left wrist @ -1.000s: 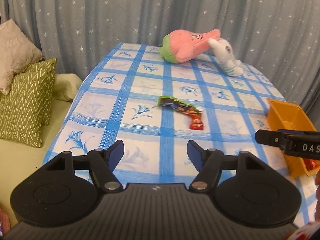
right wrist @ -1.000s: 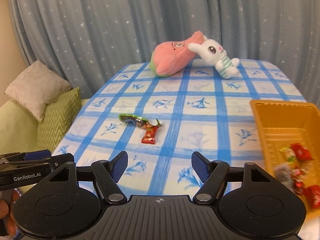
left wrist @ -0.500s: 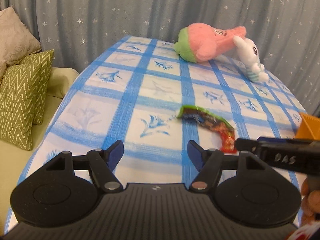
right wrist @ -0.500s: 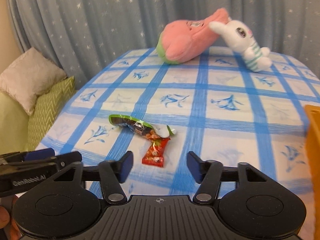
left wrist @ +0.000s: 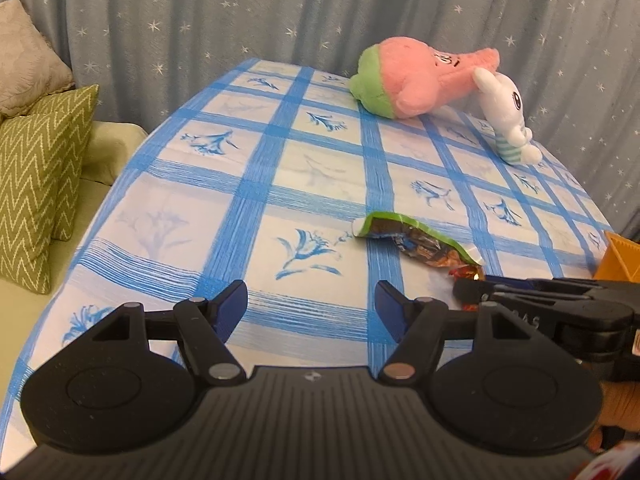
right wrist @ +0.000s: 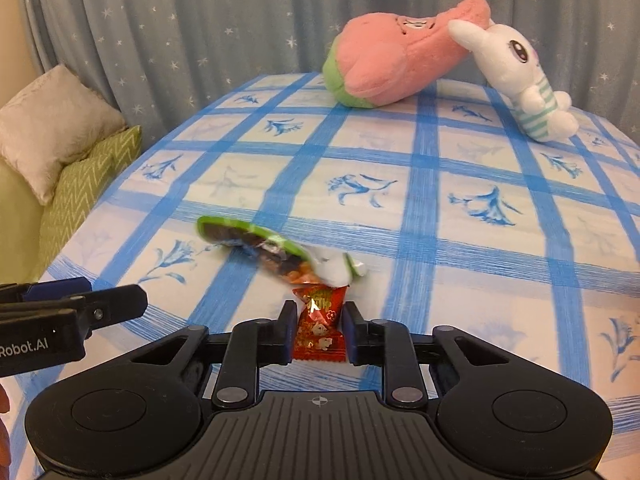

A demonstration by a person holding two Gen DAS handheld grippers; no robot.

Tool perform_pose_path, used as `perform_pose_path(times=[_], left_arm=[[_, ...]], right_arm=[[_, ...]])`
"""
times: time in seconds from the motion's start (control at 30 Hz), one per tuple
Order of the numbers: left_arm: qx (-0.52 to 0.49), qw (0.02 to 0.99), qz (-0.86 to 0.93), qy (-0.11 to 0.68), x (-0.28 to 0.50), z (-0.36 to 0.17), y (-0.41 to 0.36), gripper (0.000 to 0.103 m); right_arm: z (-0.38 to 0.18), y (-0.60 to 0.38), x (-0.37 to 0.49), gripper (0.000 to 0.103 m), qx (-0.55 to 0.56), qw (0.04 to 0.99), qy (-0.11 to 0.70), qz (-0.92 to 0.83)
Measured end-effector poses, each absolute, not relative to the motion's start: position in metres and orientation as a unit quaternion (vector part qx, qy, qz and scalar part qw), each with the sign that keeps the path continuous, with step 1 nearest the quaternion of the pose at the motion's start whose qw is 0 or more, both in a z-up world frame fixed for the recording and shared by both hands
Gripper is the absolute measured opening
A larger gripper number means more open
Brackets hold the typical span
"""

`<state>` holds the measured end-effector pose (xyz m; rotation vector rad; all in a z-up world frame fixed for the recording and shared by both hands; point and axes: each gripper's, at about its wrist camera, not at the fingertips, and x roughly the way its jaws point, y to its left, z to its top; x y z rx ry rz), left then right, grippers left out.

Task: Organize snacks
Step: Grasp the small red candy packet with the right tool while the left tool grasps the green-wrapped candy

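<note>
A red candy packet (right wrist: 319, 330) lies on the blue-checked tablecloth (right wrist: 460, 248), and my right gripper (right wrist: 316, 330) is shut on it, one finger on each side. Just beyond lies a longer green-edged snack packet (right wrist: 260, 246), also in the left wrist view (left wrist: 416, 240). My left gripper (left wrist: 312, 312) is open and empty, low over the cloth to the left of the packets. The right gripper (left wrist: 476, 294) shows at its right, with a bit of the red candy (left wrist: 466, 271) at its tip. A corner of the orange tray (left wrist: 622, 258) shows at the right edge.
A pink and green plush toy (right wrist: 400, 56) and a white rabbit plush (right wrist: 516, 80) lie at the far end of the table. Green zigzag cushions (left wrist: 36, 184) and a beige cushion (right wrist: 52, 128) sit on a seat to the left. A starry curtain hangs behind.
My right gripper has moved forward and down to the red candy packet and shut on it. The left gripper has moved forward and stayed open. The orange tray has slid out of the right view.
</note>
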<state>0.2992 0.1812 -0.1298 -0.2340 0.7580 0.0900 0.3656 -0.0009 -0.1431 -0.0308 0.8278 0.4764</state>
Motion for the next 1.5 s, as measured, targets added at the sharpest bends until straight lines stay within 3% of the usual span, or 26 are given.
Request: perform_pose_path(times=[0.33,0.73,0.9,1.07,1.2,1.5], left_arm=[[-0.112,0.922,0.036,0.370,0.300,-0.128,0.176,0.067],[-0.144,0.923,0.041,0.355,0.306,-0.128,0.184,0.067],[-0.139,0.927,0.014,0.348,0.321,-0.128,0.172,0.066],[-0.125,0.926,-0.009,0.357,0.348,-0.136,0.147,0.058],[-0.089,0.925,-0.012,0.368,0.366,-0.145,0.125,0.036],[-0.081,0.926,-0.002,0.370,0.383,-0.152,0.119,0.028]], right_arm=[[-0.132,-0.032,0.390,0.023,0.001,0.906,0.385,0.174],[-0.141,-0.013,0.385,0.023,-0.001,0.836,0.420,0.354],[-0.134,-0.026,0.385,0.023,-0.002,0.856,0.420,0.301],[-0.131,-0.051,0.393,0.023,0.010,0.873,0.421,0.246],[-0.133,-0.062,0.398,0.023,0.020,0.876,0.425,0.229],[-0.134,-0.068,0.403,0.023,0.030,0.878,0.423,0.223]])
